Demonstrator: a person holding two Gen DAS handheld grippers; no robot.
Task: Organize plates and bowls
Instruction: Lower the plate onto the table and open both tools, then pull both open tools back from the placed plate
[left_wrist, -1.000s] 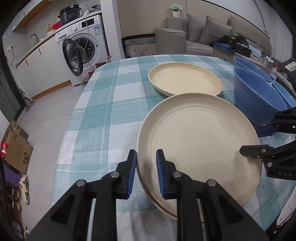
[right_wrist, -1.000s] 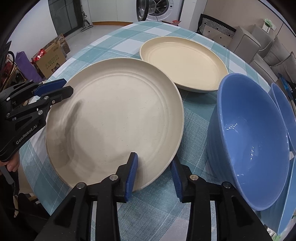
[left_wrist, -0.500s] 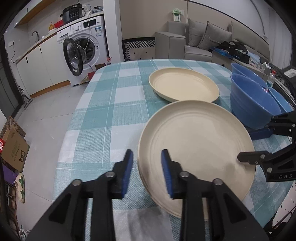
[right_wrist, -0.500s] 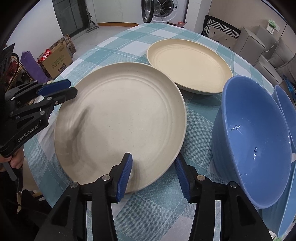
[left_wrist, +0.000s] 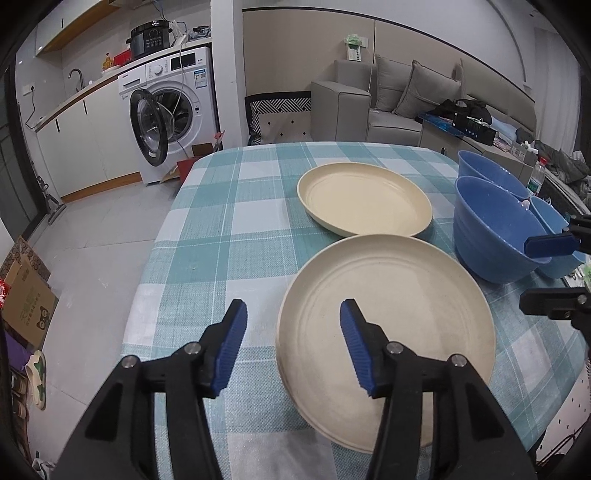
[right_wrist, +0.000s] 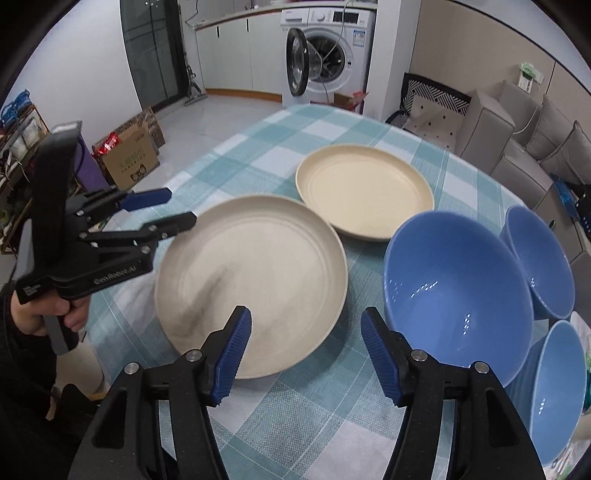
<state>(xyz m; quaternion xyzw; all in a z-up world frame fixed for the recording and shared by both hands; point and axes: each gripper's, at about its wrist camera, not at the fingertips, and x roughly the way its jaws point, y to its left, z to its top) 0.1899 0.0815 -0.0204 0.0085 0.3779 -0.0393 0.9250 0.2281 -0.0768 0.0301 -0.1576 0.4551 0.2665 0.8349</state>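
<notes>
While the near plate (left_wrist: 399, 306) lies on the table (left_wrist: 229, 236), both grippers, left (left_wrist: 293, 343) and right (right_wrist: 306, 354), are held spread, jaws just opened, nothing pinched.

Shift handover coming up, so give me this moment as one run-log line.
left gripper: open, jaws just opening, released near plate | right gripper: open, just opening, empty | far plate: separate | blue bowls: unstacked

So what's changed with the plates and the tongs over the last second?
Both tongs let go of the near plate: the left tongs and right tongs have just been opening and now stand clear of its rim, the right pulled back. The plate sits where it was. The far plate and blue bowls haven't moved.
</notes>
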